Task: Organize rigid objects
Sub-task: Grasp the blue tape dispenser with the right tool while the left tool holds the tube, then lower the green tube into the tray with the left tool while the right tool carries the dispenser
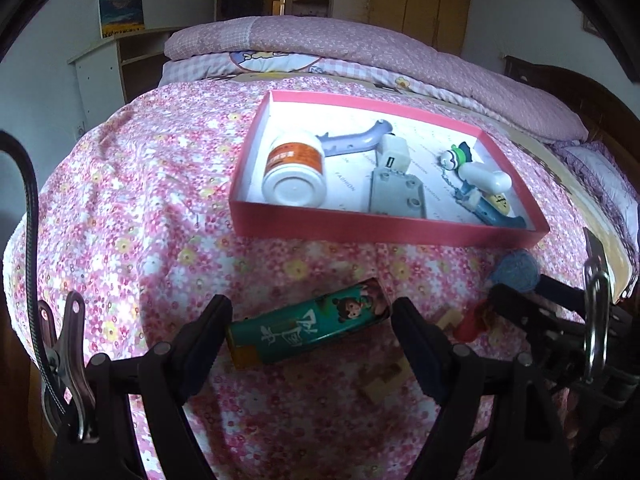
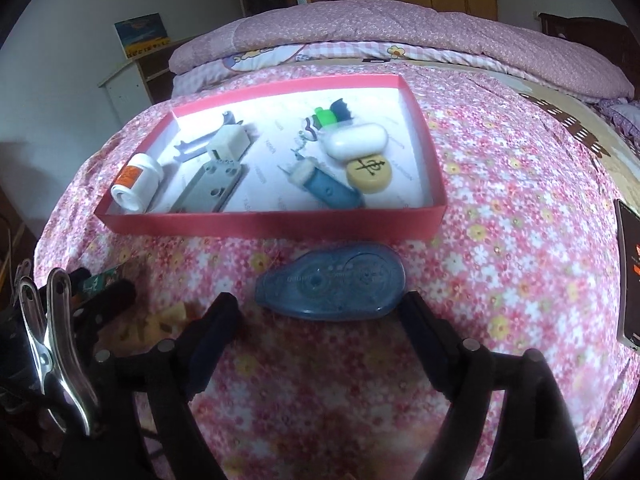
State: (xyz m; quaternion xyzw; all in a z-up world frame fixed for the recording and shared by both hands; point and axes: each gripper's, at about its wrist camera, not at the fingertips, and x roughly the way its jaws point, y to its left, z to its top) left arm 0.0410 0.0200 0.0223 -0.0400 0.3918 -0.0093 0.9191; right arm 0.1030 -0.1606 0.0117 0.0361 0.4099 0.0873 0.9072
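A bed (image 1: 120,208) covered in a pink flowered sheet carried a shallow red tray (image 1: 360,226). The tray already held a white bottle (image 1: 294,168) on its side, a grey block (image 1: 396,192), a white charger (image 1: 394,152), a round game piece (image 2: 368,176) and a few other small items.

The left hand-held gripper (image 1: 310,332) was spread wide, its fingers flanking a green box (image 1: 308,330) that lay on the sheet in front of the tray. The left finger looked to be at or against the box's end; the right finger stood just clear.

The right hand-held gripper (image 2: 320,316) was also spread wide, with a blue tape dispenser (image 2: 332,282) lying flat on the sheet just ahead of its fingertips, near the tray's front wall. Neither gripper held anything.

Some pale wooden pieces (image 1: 384,380) and a small red thing (image 1: 472,326) also lay loose on the sheet between the two grippers.

The step in hand seemed to be picking up the loose items for the tray. Next, each gripper would likely need to close across its item, the right one first moving forward a little, then lift over the tray wall to a free spot.
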